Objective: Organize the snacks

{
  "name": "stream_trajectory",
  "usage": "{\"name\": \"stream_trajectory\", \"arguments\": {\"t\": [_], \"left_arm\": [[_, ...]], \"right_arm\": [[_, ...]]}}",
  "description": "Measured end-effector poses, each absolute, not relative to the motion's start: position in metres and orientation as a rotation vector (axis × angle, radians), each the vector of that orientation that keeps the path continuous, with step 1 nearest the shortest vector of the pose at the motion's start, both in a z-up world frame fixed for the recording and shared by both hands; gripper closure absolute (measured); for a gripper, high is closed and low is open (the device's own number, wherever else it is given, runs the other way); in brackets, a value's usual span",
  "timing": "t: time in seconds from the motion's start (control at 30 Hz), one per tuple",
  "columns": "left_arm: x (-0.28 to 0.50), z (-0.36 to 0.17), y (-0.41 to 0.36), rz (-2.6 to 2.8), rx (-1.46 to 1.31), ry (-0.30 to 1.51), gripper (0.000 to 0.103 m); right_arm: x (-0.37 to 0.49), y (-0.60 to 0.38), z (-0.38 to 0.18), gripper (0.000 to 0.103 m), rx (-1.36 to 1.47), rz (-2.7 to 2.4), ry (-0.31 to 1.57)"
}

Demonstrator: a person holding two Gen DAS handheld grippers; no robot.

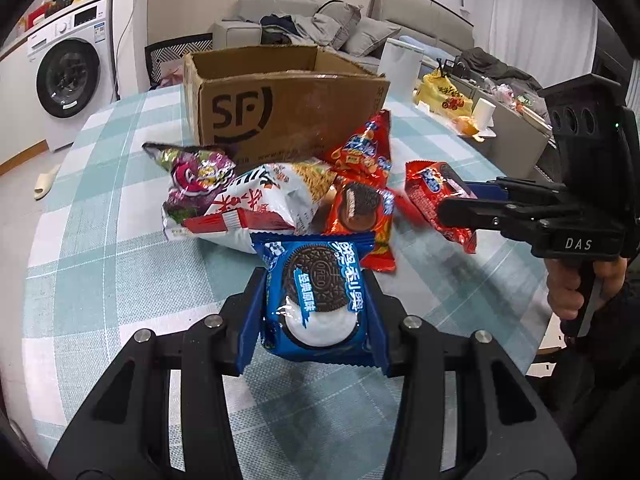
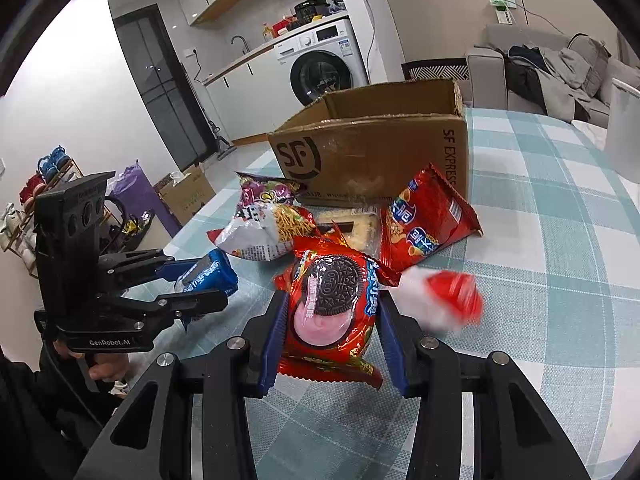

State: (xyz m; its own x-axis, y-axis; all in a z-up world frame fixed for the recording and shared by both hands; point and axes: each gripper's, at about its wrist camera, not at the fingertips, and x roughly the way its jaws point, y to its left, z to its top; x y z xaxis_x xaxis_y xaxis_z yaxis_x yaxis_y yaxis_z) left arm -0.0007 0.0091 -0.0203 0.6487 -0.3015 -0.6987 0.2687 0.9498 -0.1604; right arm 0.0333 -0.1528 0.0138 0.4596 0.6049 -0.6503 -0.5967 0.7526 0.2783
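Note:
My left gripper (image 1: 316,280) is shut on a blue Oreo pack (image 1: 316,300), held above the table; it also shows in the right wrist view (image 2: 208,276). My right gripper (image 2: 332,304) is shut on a red Oreo pack (image 2: 332,308), which also shows in the left wrist view (image 1: 440,200). An open SF cardboard box (image 1: 288,108) stands behind a pile of snacks: a white noodle bag (image 1: 256,204), a purple bag (image 1: 192,172), a red chip bag (image 1: 364,148) and another red Oreo pack (image 1: 360,220). A blurred red and white item (image 2: 448,300) lies right of my right gripper.
The table has a teal checked cloth (image 1: 100,220). A white bag (image 1: 400,64) stands at the back right of the box. A sofa (image 1: 320,20) and a washing machine (image 1: 68,72) stand beyond the table. A pale flat pack (image 2: 352,224) lies under the pile.

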Motion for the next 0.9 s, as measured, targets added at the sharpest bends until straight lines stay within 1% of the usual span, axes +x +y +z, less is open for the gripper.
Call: {"name": "stream_trajectory", "arguments": {"t": [0.9], "left_arm": [[-0.002,0.030,-0.010,-0.323,-0.062,0.697,0.061]], "right_arm": [[0.032,-0.166,0.052,0.059,0.039,0.702,0.700]]}}
